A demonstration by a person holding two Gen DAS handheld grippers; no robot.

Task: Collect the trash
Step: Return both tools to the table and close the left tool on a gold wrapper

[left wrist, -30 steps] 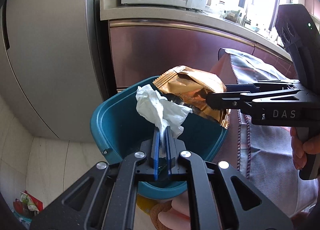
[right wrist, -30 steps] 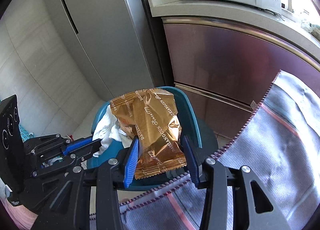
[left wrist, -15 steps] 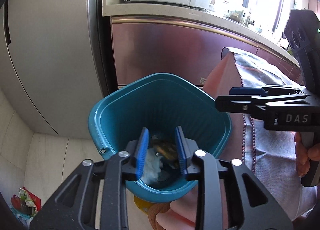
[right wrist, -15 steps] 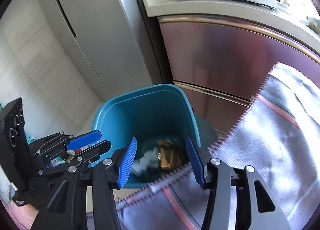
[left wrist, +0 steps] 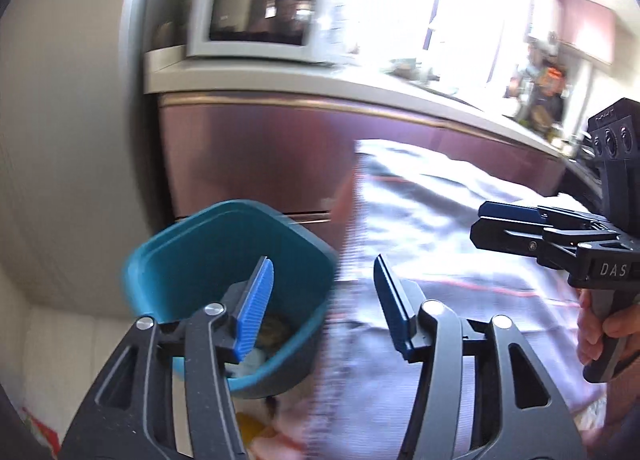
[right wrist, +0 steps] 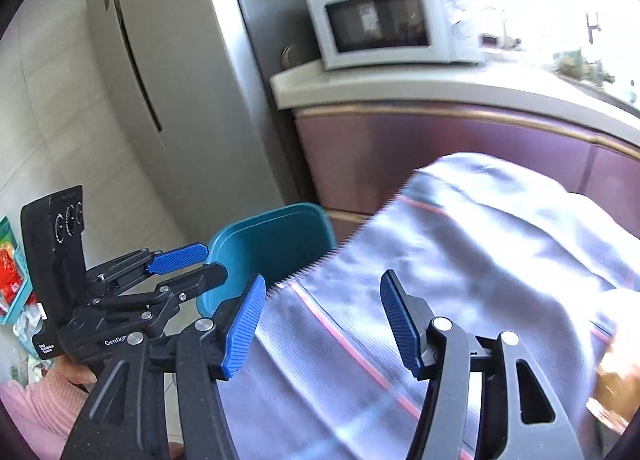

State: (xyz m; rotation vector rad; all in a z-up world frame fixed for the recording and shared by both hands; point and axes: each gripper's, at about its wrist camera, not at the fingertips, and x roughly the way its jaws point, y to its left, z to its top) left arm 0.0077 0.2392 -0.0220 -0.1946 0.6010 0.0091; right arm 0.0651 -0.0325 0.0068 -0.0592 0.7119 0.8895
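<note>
Kitchen cabinets behind, both the left gripper (left wrist: 324, 300) and right gripper (right wrist: 322, 320) have just been opening and hold nothing, the trash (left wrist: 272, 334) lying in the bin (left wrist: 192, 236) below-left, so swing them clear over the cloth (right wrist: 480, 260) toward more litter.

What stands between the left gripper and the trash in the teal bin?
Nothing visible does. The left gripper is open and empty above the bin, whose mouth is uncovered. The trash lies at its bottom; the cloth is beside the bin.
</note>
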